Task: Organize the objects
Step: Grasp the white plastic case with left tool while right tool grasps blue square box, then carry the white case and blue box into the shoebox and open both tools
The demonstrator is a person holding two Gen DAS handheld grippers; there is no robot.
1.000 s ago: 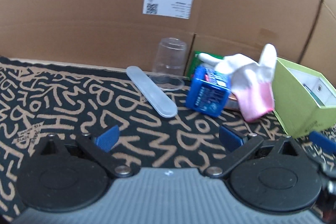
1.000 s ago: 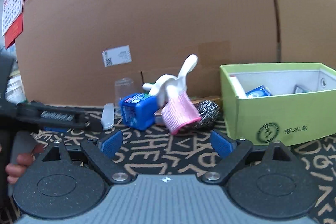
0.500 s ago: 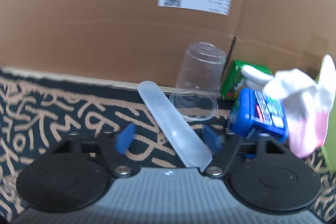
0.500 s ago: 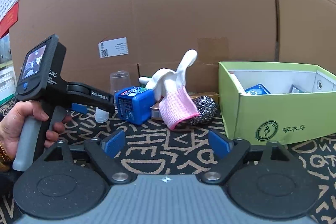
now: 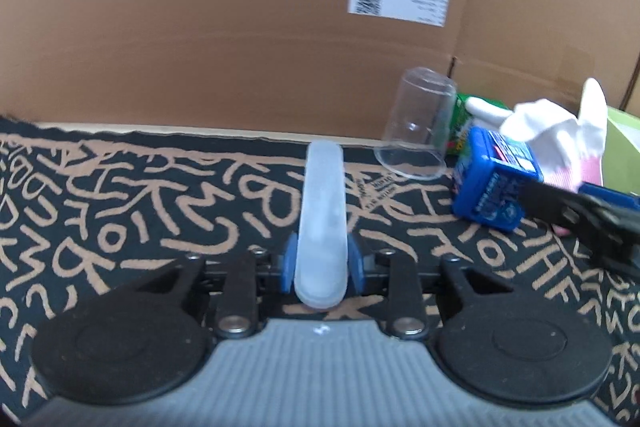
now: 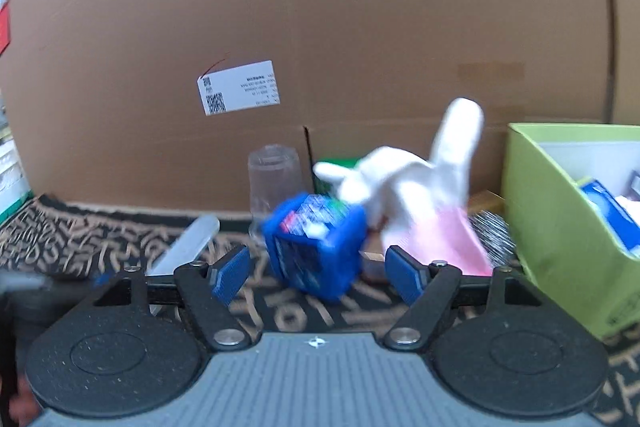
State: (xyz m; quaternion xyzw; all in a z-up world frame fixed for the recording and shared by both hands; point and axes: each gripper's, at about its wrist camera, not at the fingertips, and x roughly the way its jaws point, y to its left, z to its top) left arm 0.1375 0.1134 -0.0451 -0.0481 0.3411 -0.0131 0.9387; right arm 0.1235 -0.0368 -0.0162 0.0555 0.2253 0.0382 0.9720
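Left tongs [image 5: 322, 265] closing, frosted case [image 5: 322, 223] between; mat [image 5: 120, 211] left side bare

A frosted translucent oblong plastic case [image 5: 322, 223] is lying flat on the black-and-tan patterned mat, pointing toward the cardboard wall. An upside-down clear plastic cup [image 5: 418, 131] is standing beside a tilted blue rectangular packet [image 5: 494, 183]. A white-and-pink knitted glove [image 5: 560, 139] is draping over that packet.

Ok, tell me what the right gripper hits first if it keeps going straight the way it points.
Probably the blue box: it sits dead ahead between the right gripper's closing jaws, not yet touched. The white and pink glove lies just behind; blur makes depth uncertain.
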